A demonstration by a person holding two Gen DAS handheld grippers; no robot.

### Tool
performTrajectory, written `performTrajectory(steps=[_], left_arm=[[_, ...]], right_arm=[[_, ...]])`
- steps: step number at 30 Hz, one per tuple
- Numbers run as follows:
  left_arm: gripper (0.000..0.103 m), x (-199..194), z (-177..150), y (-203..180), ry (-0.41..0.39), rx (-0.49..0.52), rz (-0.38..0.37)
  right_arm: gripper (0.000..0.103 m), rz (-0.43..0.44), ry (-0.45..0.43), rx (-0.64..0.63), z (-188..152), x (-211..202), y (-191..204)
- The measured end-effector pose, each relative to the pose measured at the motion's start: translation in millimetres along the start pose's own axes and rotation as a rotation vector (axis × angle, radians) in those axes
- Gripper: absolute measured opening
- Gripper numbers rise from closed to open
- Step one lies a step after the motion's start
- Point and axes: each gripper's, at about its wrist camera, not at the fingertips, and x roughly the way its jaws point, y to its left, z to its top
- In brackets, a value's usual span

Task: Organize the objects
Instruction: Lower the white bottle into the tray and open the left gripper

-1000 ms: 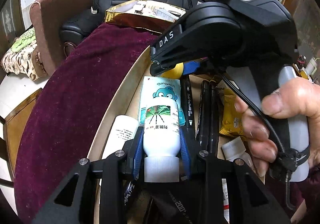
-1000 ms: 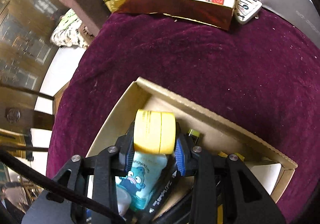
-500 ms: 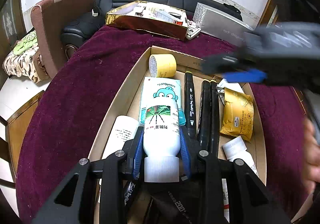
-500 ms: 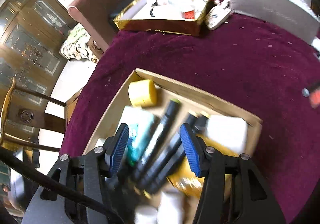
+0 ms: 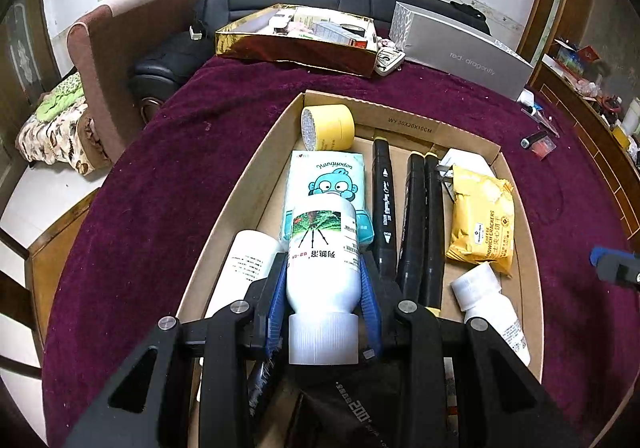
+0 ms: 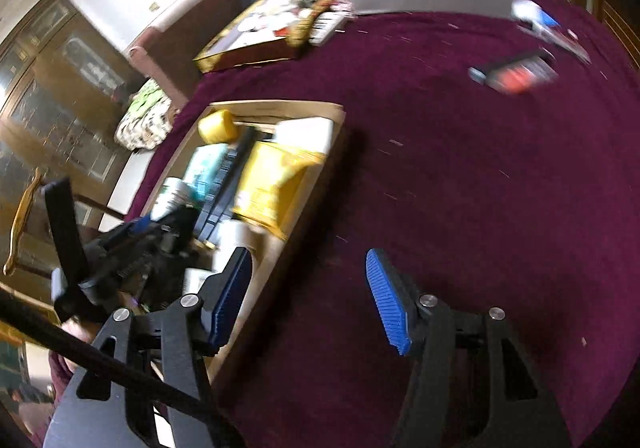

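Bottle grip first: the left tool [image 5: 324, 312] clamps a white bottle [image 5: 322, 248] by its shoulder, cap toward the camera, over the cardboard box [image 5: 404, 120] at frame centre, probably to slot it beside the tissue pack [image 5: 326, 178]. Yellow tape [image 5: 330, 122], black markers [image 5: 424, 216] and a cracker packet [image 5: 480, 220] crowd the free floor. The right tool [image 6: 308, 300], its jaws having just been opening and empty, hangs over the maroon tabletop [image 6: 480, 188] at lower right.

L gripper [image 5: 323, 288] clamped; R gripper [image 6: 310, 298] agape, empty.
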Motion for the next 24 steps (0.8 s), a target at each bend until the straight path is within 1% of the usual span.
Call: performTrajectory(steps=[3,5,8,12,17,21,23,24], left_arm=[[0.029,-4.5,-2.0,1.3,-0.004,-0.01,0.005],[0.029,-7.0,-3.2,6.1,-0.008,-0.035,-0.005],[0.03,-11.8,-2.6,13.7,-0.023,-0.082,-0.027],[0.03,-20.2,1.9,15.3,-0.05,-0.09,-0.017],[0.03,-27.5,3.3,11.8,-0.059,-0.085,-0.003],[0.031,-40.8,-0.9,1.1,-0.063,-0.057,0.013],[0.034,-53.6,-4.5,-10.7,-0.08,-0.023,0.027],[0.041,-59.4,-6.1,-16.9,-0.091,-0.006,0.032]], right_arm=[[0.059,-0.016,-0.009,0.047,-7.9,-9.4,-25.0],[0.059,-0.014,-0.02,0.076,-12.4,-15.8,-38.9],[0.059,-0.005,-0.032,0.098,-17.4,-22.3,-49.7],[0.059,0.018,-0.037,0.109,-24.1,-25.2,-55.3],[0.059,0.042,-0.043,0.113,-29.7,-27.3,-56.5],[0.059,0.044,-0.057,0.118,-33.8,-34.2,-60.5],[0.059,0.042,-0.065,0.122,-35.8,-37.8,-63.2],[0.059,0.041,-0.068,0.124,-36.8,-39.3,-64.8]])
